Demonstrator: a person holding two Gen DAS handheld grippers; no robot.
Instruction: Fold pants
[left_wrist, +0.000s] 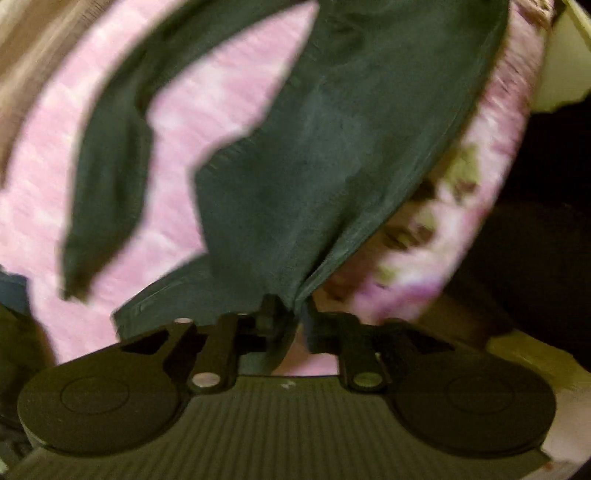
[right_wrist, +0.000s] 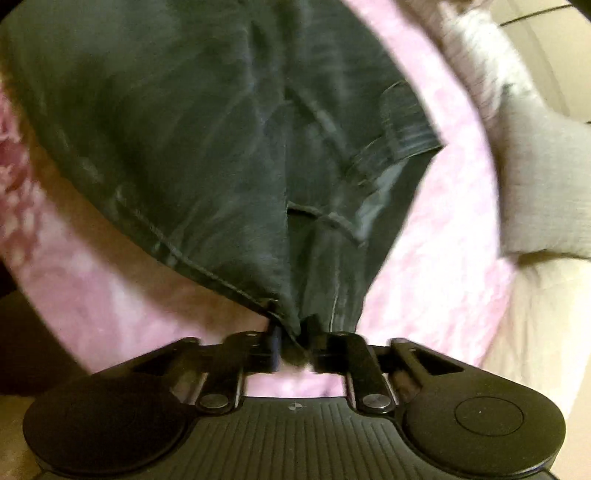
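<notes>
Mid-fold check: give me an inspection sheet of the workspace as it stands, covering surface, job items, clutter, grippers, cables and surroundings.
Surface: pink blanket, patterned near one edge; views motion-blurred.
Job's things: dark pants, partly lifted, fabric bunched up toward both grippers; a leg trails across the blanket in the left view; waistband and belt loop show in the right view.
Clutter: grey cloth beside the blanket.
Grippers: left gripper with jaws pinched on pants fabric; right gripper likewise, at a seamed edge.
Cables: nothing seen.
Surroundings: dark area beyond the blanket's edge in the left view; pale surface past the grey cloth; too blurred to say more.
</notes>
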